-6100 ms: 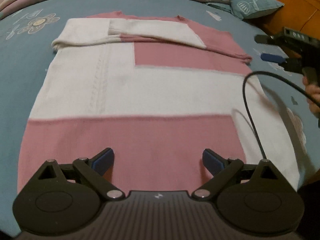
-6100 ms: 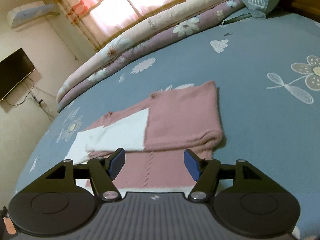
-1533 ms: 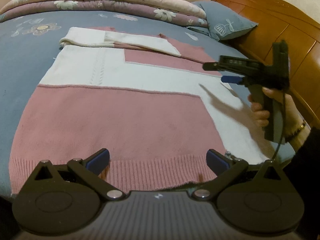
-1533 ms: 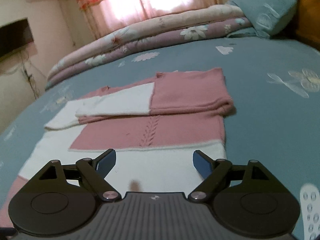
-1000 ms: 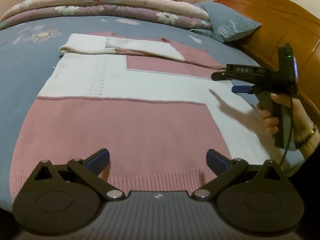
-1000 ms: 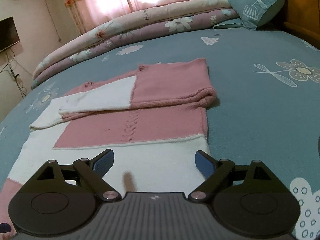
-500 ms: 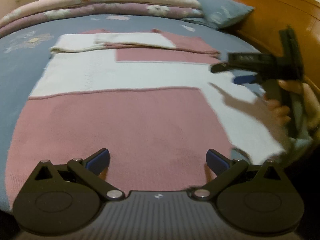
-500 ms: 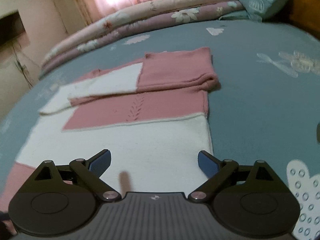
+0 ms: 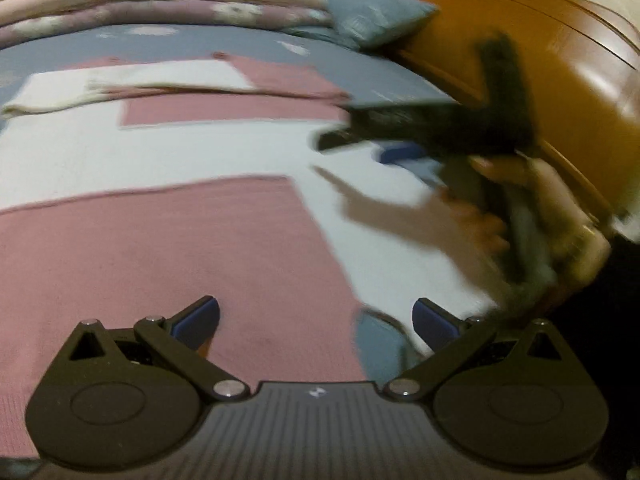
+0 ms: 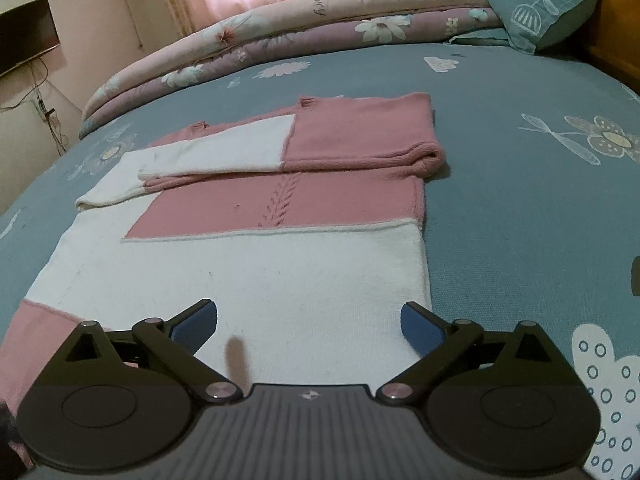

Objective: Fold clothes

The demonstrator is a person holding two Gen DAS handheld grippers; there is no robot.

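A blue flowered bed (image 10: 520,208) carries a pink-and-white sweater (image 10: 280,272) spread flat, its sleeves folded across the top, with a rolled quilt (image 10: 320,24) and a pillow (image 10: 532,4) beyond. Over the sweater's near hem, the left gripper (image 9: 316,320) hangs with jaws wide and empty. The right gripper (image 10: 309,322) has its jaws opening, nothing pinched.

A pink and white colour-block knitted sweater (image 10: 248,256) lies flat, spread out on the bed (image 10: 520,208). Its sleeves are folded across the chest at the end nearer the rolled quilt: a white sleeve lies over a pink one. A cable-knit line runs down the pink panel. The ribbed pink hem (image 9: 80,408) lies at the bed's near edge.
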